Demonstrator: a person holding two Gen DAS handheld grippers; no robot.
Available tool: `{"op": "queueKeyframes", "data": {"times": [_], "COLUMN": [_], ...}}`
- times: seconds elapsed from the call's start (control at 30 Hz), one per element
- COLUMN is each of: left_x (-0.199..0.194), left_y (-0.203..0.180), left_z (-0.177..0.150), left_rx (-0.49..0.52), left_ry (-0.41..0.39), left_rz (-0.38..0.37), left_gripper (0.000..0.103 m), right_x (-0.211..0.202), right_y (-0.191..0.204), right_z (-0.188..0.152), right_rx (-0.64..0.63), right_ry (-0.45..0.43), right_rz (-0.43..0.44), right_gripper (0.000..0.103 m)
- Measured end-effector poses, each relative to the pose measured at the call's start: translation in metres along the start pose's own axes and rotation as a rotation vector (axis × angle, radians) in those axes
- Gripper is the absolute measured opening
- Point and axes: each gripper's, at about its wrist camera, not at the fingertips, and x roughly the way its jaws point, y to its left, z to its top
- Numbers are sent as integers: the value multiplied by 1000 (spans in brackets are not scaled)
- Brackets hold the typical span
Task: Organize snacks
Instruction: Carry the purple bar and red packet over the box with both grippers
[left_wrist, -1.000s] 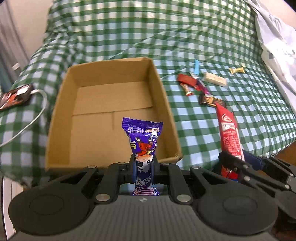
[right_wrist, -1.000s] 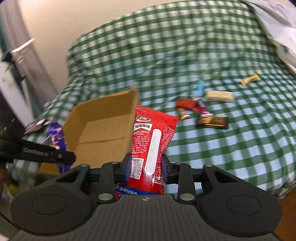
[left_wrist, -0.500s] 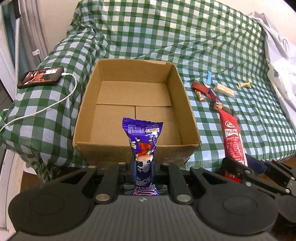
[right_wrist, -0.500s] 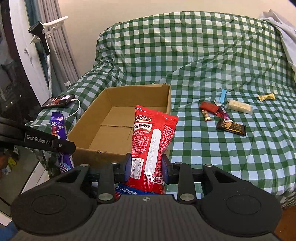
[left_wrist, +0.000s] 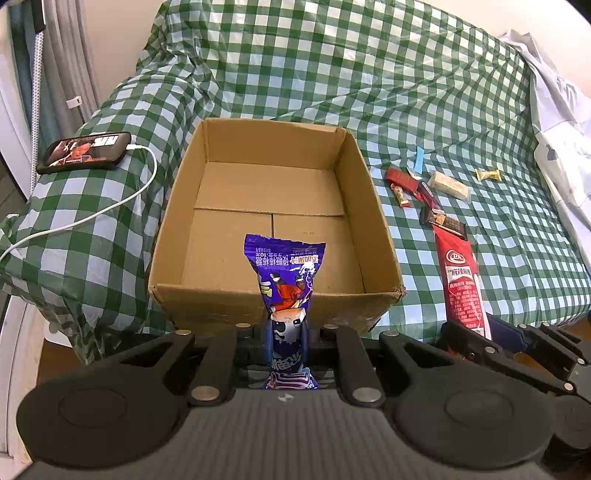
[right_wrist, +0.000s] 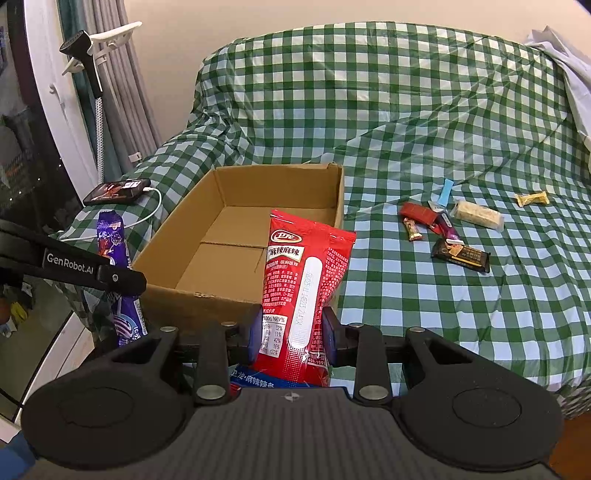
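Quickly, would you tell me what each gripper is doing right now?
Left gripper: closed on the purple snack packet.
Right gripper: closed on the red snack packet.

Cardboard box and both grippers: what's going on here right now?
A person is sorting snacks with two handheld grippers. The left gripper is shut on a purple snack packet, the right gripper on a red snack packet, both short of the cardboard box's near wall. Nothing lies in the box. Several small snacks lie on the checkered cloth to its right.
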Motion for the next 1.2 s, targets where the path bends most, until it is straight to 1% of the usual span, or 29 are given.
{"op": "queueKeyframes", "data": {"times": [0.4,0.7,0.97,1.2], "left_x": [9,19,37,60], "left_y": [16,30,37,45], "left_z": [16,34,54,76], "left_rx": [-44,-81,-85,-89], "left_ry": [-4,-14,-12,-7], "left_rz": [18,21,27,42], "left_gripper": [15,15,15,15], "right_x": [11,26,45,70], "right_y": [2,7,11,21], "right_z": [4,15,30,43], "right_rx": [-12,-18,-30,-46], "right_ry": [13,33,41,40], "right_rz": [5,9,15,26], "right_gripper": [34,34,35,35]}}
